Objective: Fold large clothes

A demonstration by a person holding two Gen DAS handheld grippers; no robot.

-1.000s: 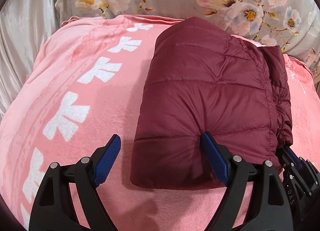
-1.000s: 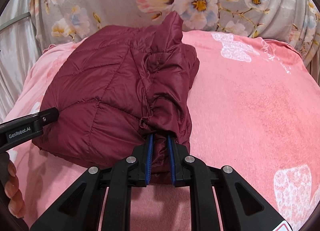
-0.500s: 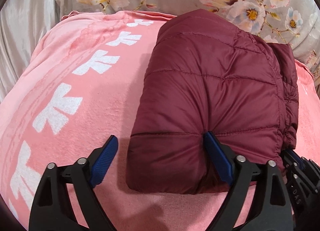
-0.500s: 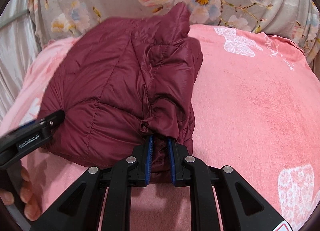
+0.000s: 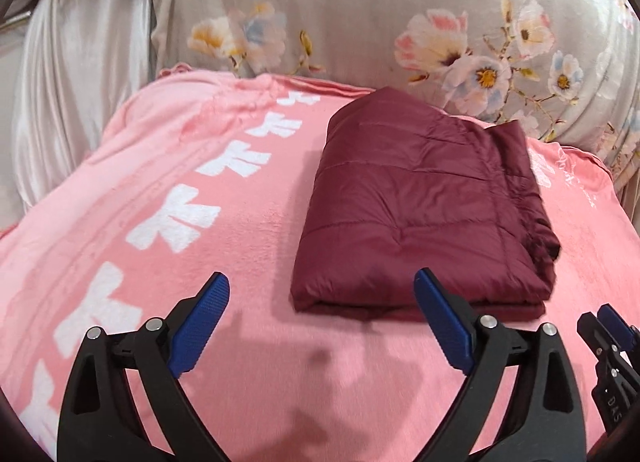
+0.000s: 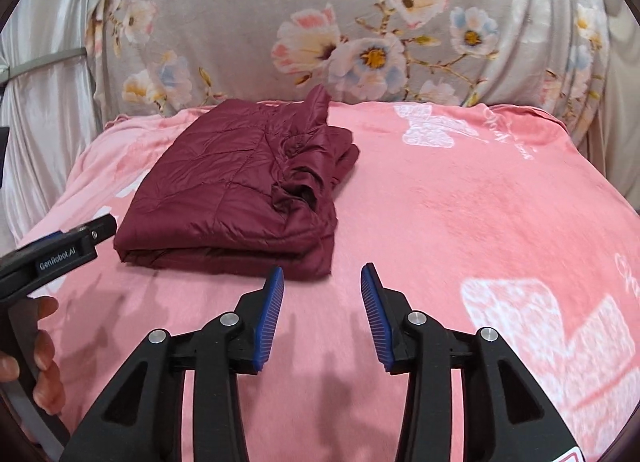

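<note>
jacket: folded maroon quilted puffer jacket (image 6: pixel 240 190) lies on pink fleece blanket (image 6: pixel 460 214)
right gripper (image 6: pixel 322 312): jaws just opened, empty, near jacket's front edge

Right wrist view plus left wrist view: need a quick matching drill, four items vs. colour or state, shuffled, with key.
Column 1:
1. jacket
2. blanket
3. left gripper
4. right gripper

Column 2:
A. pink with white prints, spread under everything
B. jaws wide apart, nothing between them
C. dark red, quilted, lying folded
D. jaws just been opening, partly apart, clear of the fabric

Pairs: 1-C, 2-A, 3-B, 4-D
</note>
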